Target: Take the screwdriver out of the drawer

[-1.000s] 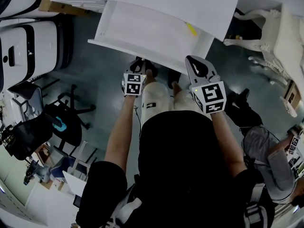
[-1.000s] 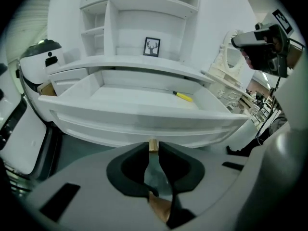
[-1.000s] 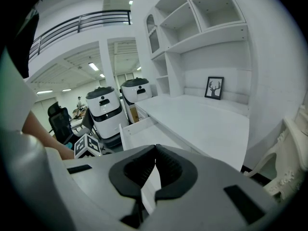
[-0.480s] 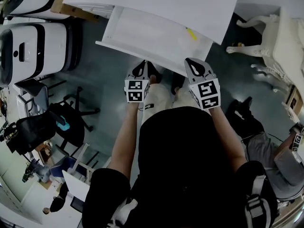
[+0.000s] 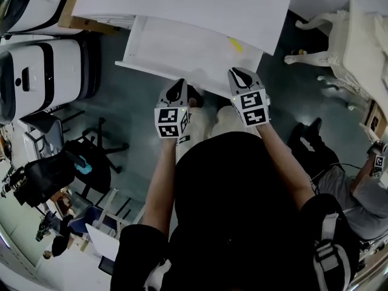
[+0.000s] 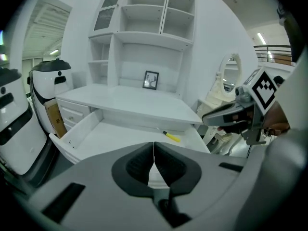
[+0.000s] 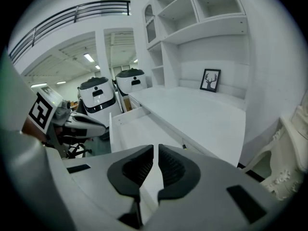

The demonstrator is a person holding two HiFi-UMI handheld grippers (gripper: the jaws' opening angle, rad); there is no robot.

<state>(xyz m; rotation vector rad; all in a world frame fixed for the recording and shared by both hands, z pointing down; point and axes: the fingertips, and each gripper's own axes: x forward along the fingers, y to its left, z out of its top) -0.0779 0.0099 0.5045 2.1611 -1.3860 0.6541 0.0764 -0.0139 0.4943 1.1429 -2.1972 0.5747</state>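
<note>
Head view: drawer (image 5: 159, 48) already pulled out from under the desk (image 5: 182, 2), so access is sorted. The yellow-handled screwdriver (image 5: 234, 43) lies on the drawer floor at its right end, nr the back, partly under the desk edge. Both tools hang over the drawer's front rim: left tool (image 5: 177, 90) toward the middle, right tool (image 5: 241, 76) nearer the screwdriver but well short of it, w/ no contact. Left gripper view: the left tool's (image 6: 154, 150) jaws have just closed and are now pressed together w/ nothing btwn them. Beyond them the screwdriver (image 6: 172, 137) lies flat in the drawer (image 6: 113, 137), angled, tip pointing back toward the desk. The right tool (image 6: 211, 118) shows at the right, up above the drawer's right end. Right gripper view: the right tool's (image 7: 156, 153) jaws have just been opening and stand a crack apart, a thin slit only, nothing btwn them. The drawer (image 7: 137, 131) runs away to the left, w/ the left tool (image 7: 98, 125) beyond it. Screwdriver not clearly made out here. Progress, as I judge it: drawer open = done. Reach, grip and lift-out of the screwdriver are all left, prob. for the right tool, which needs to spread wider first.
</note>
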